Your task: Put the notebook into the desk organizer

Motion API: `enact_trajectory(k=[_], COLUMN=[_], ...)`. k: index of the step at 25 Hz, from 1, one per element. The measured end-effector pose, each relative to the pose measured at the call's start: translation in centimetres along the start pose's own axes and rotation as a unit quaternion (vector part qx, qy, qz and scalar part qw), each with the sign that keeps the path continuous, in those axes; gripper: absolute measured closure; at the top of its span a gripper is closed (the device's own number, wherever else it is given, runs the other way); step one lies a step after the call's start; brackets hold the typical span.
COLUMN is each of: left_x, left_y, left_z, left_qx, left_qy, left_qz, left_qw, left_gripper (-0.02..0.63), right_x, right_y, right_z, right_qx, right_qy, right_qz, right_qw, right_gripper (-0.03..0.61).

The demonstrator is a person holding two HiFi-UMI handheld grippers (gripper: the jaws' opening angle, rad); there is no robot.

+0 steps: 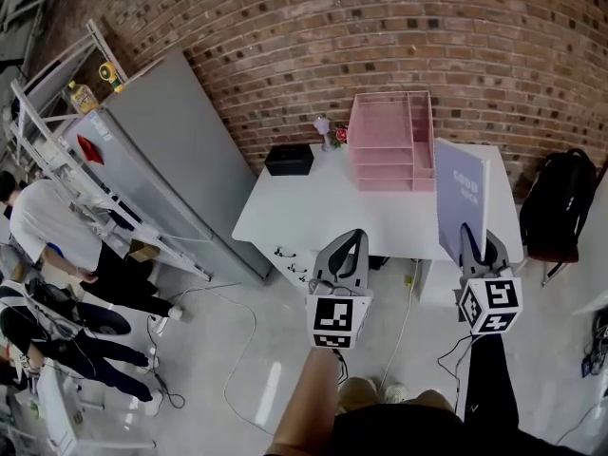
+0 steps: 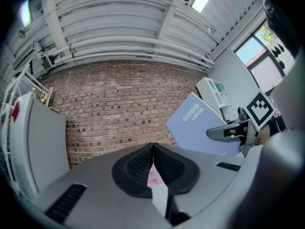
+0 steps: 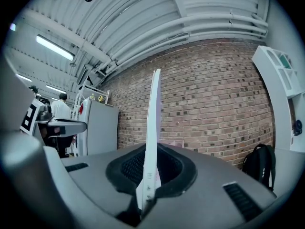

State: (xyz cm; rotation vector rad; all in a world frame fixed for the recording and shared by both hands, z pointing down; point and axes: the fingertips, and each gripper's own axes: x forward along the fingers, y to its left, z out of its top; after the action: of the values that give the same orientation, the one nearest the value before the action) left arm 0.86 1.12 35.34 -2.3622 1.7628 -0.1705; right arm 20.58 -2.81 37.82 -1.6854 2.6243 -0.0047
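A lavender notebook (image 1: 462,196) printed "GOOD LUCK" stands upright over the right end of the white desk (image 1: 313,212), with my right gripper (image 1: 478,245) shut on its lower edge. In the right gripper view the notebook (image 3: 153,123) shows edge-on, pinched between the pads of the right gripper (image 3: 151,149). The pink mesh desk organizer (image 1: 390,141) stands at the back of the desk, left of the notebook and apart from it. My left gripper (image 1: 350,240) hovers at the desk's front edge, jaws shut and empty. In the left gripper view the notebook (image 2: 198,123) appears to the right of the left gripper (image 2: 153,147).
A black box (image 1: 289,160) and a small flower pot (image 1: 329,133) sit at the desk's back left. A grey cabinet (image 1: 166,150) stands to the left, and a black backpack (image 1: 559,202) to the right. People (image 1: 43,226) are at the far left, cables (image 1: 237,350) on the floor.
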Motion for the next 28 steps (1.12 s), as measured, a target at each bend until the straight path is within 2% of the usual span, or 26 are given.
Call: enact_trajectory(k=[9, 17, 28], left_x=[3.7, 12.0, 21.4], left_y=[3.8, 9.9, 19.4], left_z=[-0.6, -2.6, -3.4], left_qx=[-0.004, -0.010, -0.012], left_qy=[-0.015, -0.018, -0.033], left_qz=[-0.005, -0.034, -0.080], left_qw=[0.9999, 0.9992, 0.9962], left_gripper=[0.598, 0.598, 0.598], right_x=[4.8, 14.0, 26.2], right_y=[0.7, 0.5, 2.6], right_z=[0.7, 0.3, 2.1], right_qx=[-0.005, -0.015, -0.011], right_qy=[-0.008, 0.004, 0.002], right_qz=[-0.001, -0.028, -0.056], right_qw=[1.000, 0.999, 0.998], right_gripper=[0.531, 0.531, 0.531])
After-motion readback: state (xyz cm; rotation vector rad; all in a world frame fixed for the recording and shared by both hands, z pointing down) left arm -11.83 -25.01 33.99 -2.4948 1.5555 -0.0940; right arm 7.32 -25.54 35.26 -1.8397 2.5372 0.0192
